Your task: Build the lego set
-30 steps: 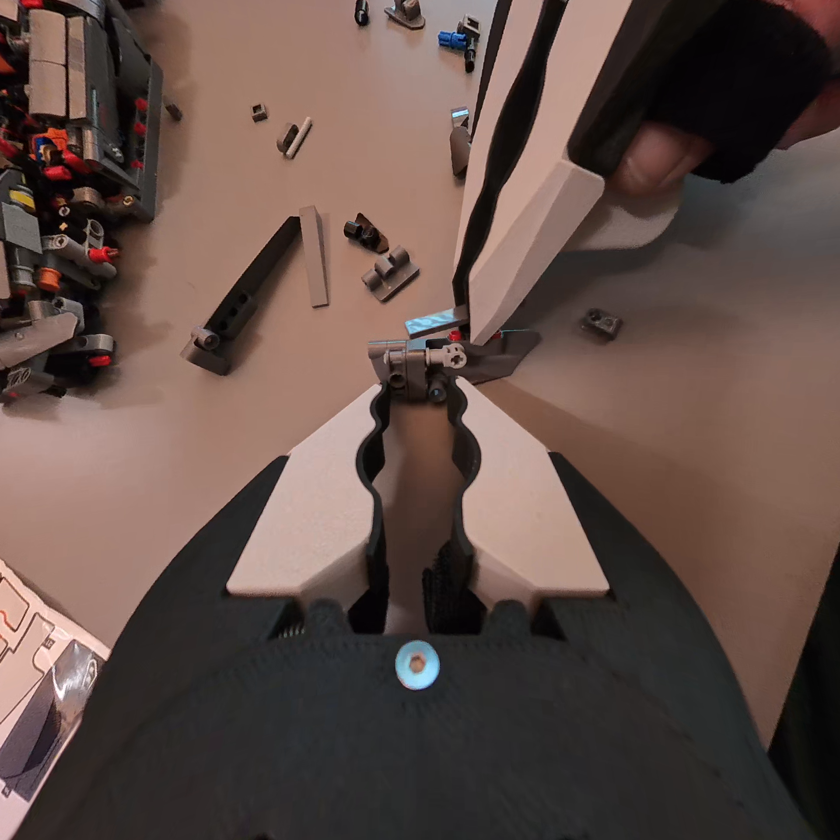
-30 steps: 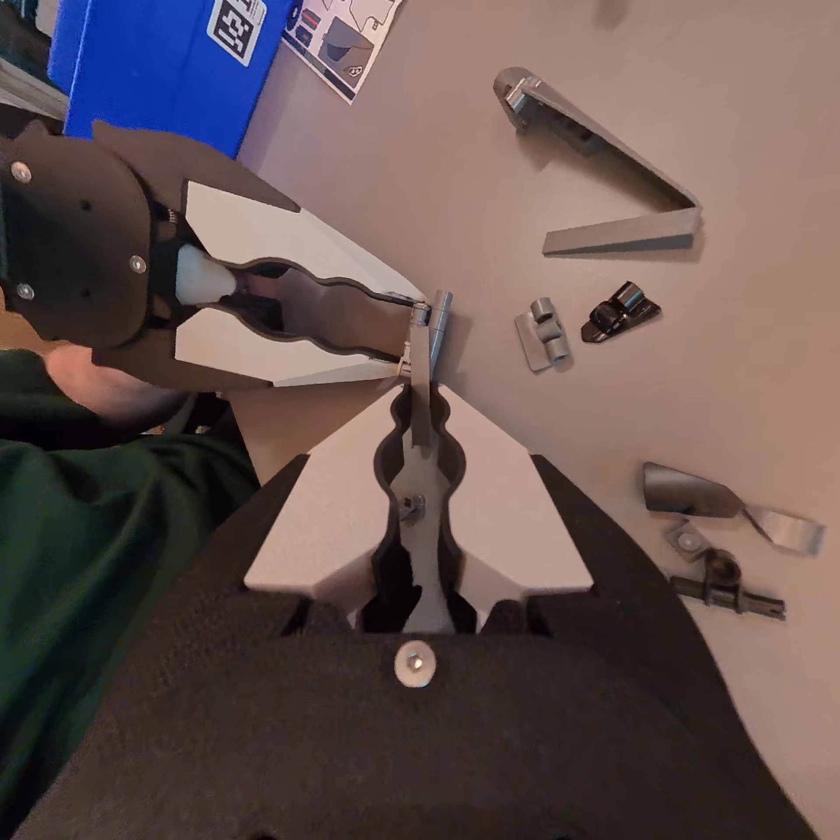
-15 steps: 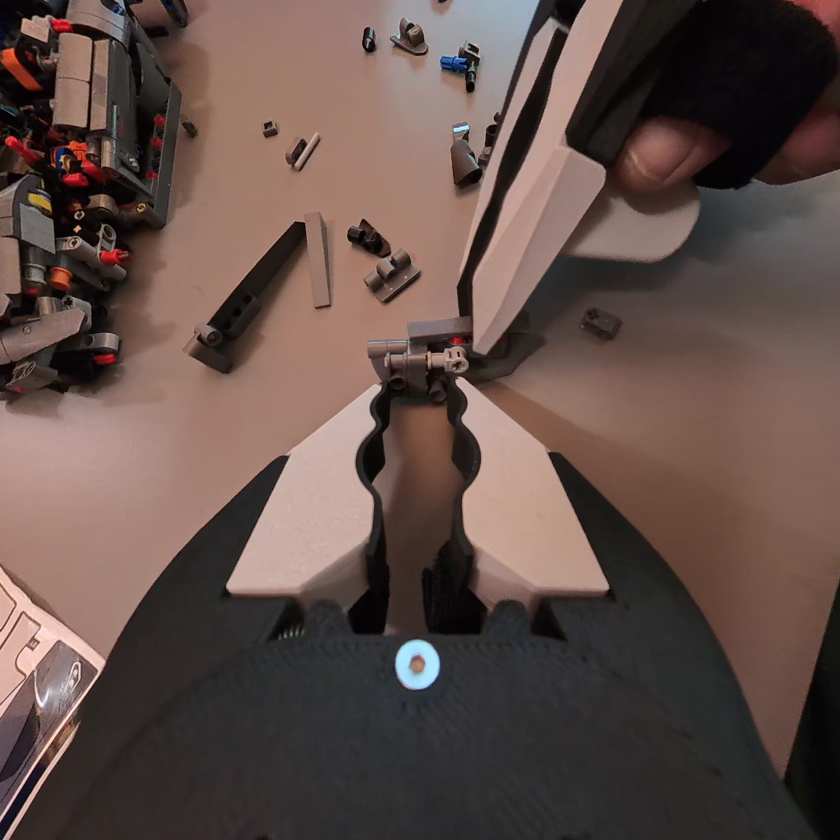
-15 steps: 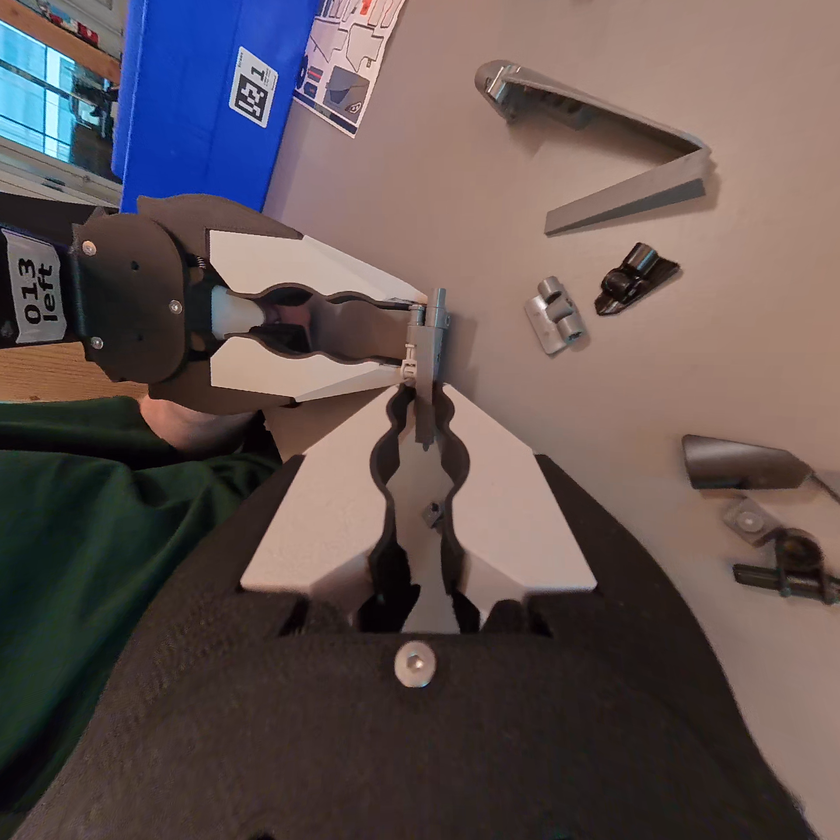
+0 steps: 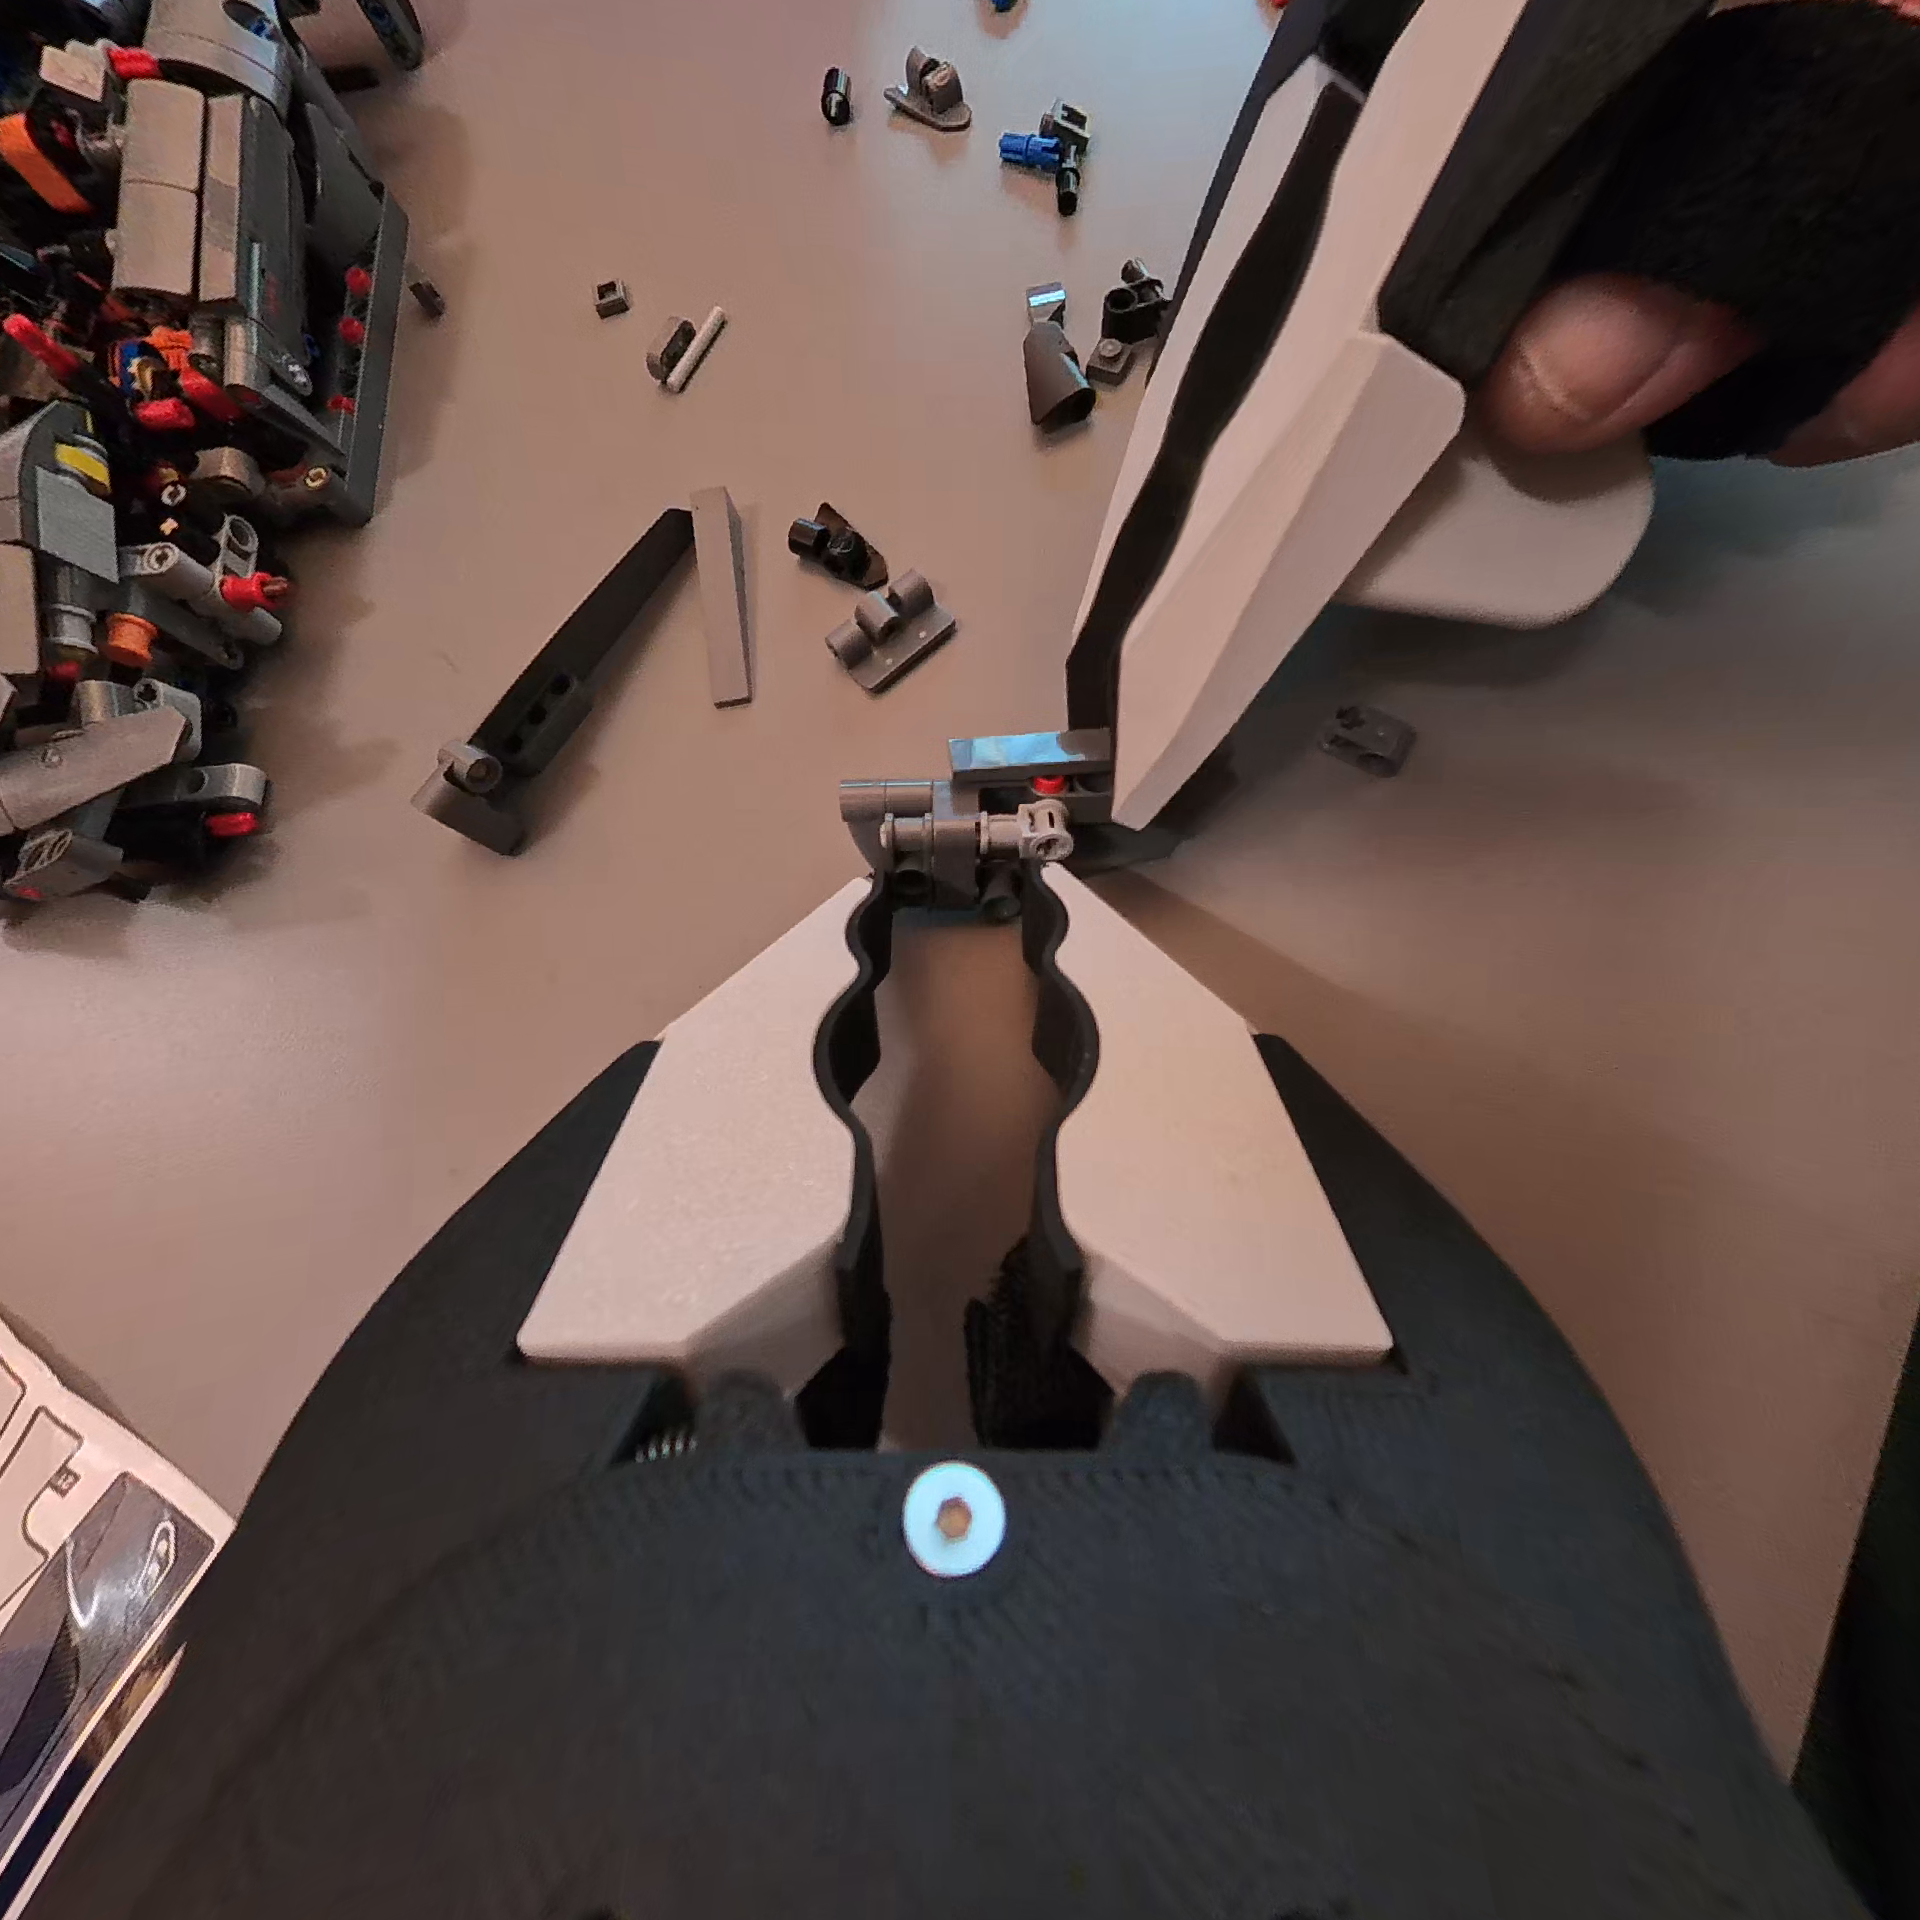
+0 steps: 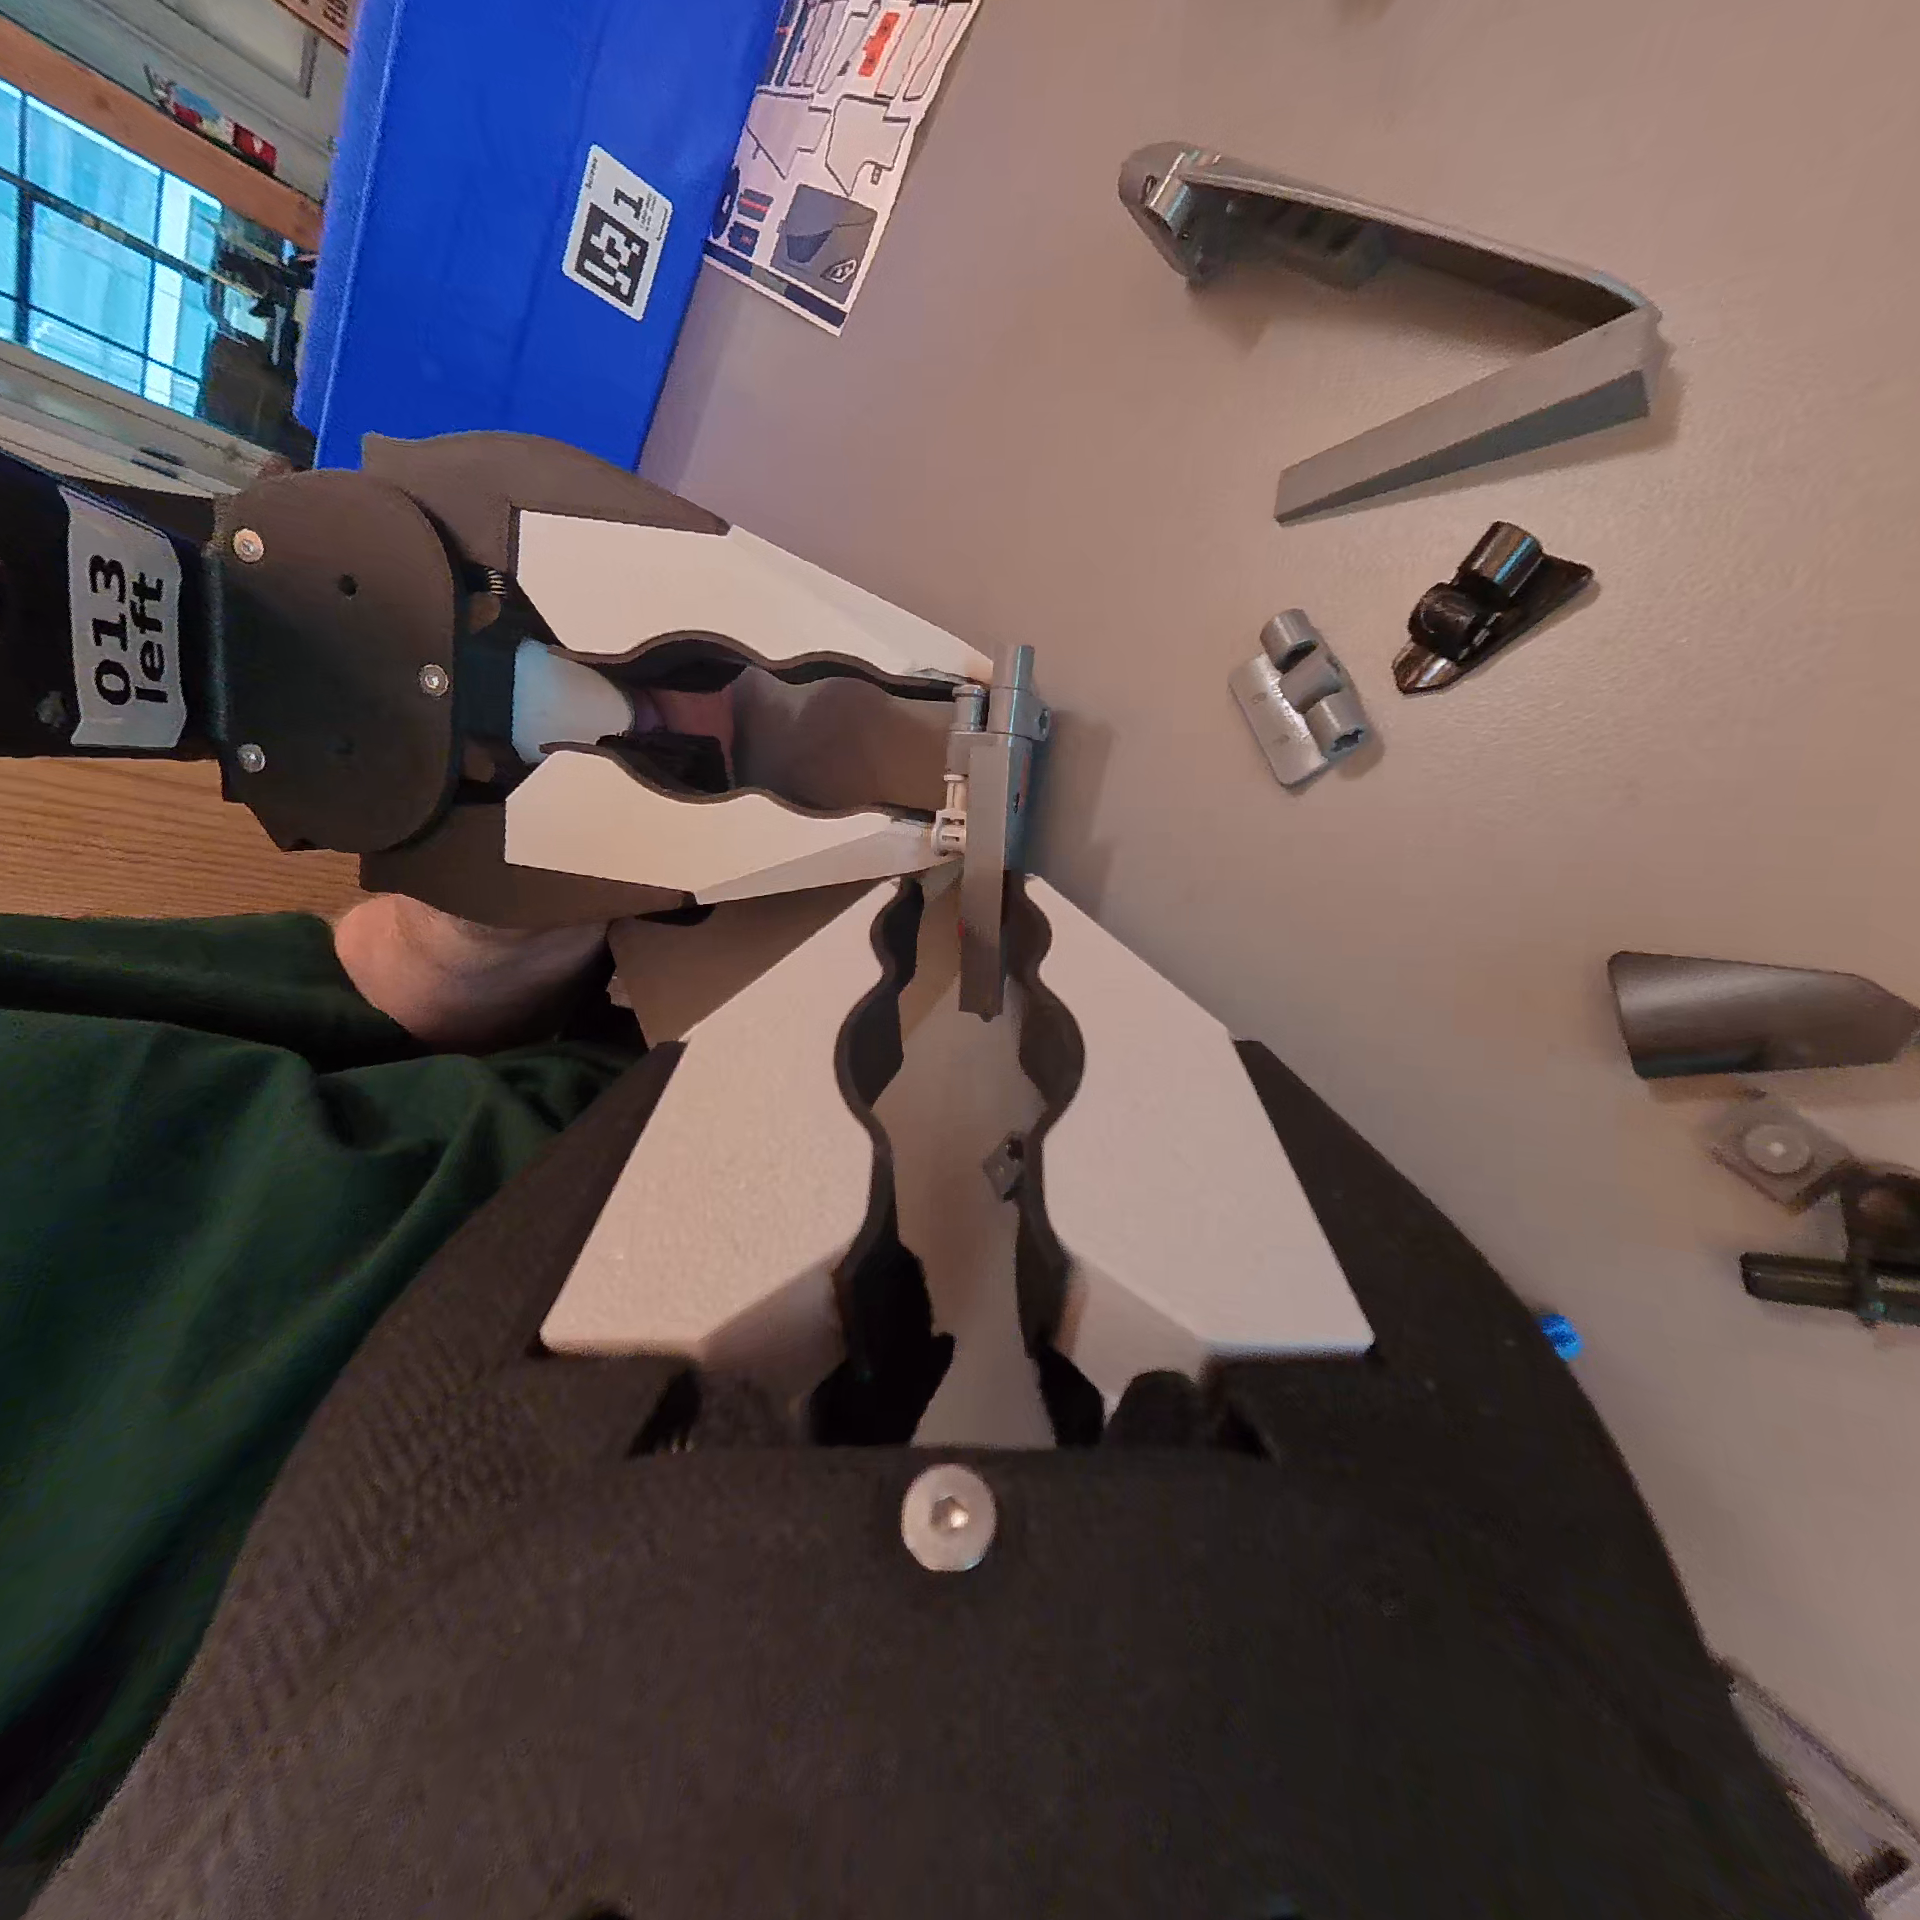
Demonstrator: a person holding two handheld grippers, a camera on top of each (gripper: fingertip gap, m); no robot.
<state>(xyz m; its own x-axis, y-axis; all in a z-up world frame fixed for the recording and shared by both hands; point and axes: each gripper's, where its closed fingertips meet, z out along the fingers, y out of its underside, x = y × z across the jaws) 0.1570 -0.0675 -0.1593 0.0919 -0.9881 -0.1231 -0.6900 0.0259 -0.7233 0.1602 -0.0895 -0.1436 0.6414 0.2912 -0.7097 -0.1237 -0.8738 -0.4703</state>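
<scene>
My left gripper (image 5: 956, 883) is shut on a small grey lego assembly (image 5: 940, 831) with light grey pins, held above the table. My right gripper (image 5: 1101, 774) comes in from the upper right and is shut on a dark grey flat plate (image 5: 1023, 750). The plate lies against the top of the assembly. In the right wrist view the right gripper (image 6: 966, 899) grips the plate (image 6: 985, 956) edge-on. There the left gripper (image 6: 951, 753) reaches in from the left with the assembly (image 6: 1006, 743).
A partly built lego model (image 5: 177, 343) lies at the far left. A long dark beam (image 5: 561, 686), a grey wedge (image 5: 727, 592), a grey hinge piece (image 5: 891, 634) and several small parts lie ahead. An instruction booklet (image 5: 73, 1558) and a blue box (image 6: 499, 208) are nearby. My two grippers' fingertips are within a few centimetres of each other. The grey hinge piece (image 5: 891, 634) is about 5 cm from both grippers' fingertips. Seen from the right wrist view (image 6: 1265, 696) as well.
Both grippers have lifted a little away from the table with their pieces. The plate has turned from tilted to level and now sits against the assembly.
</scene>
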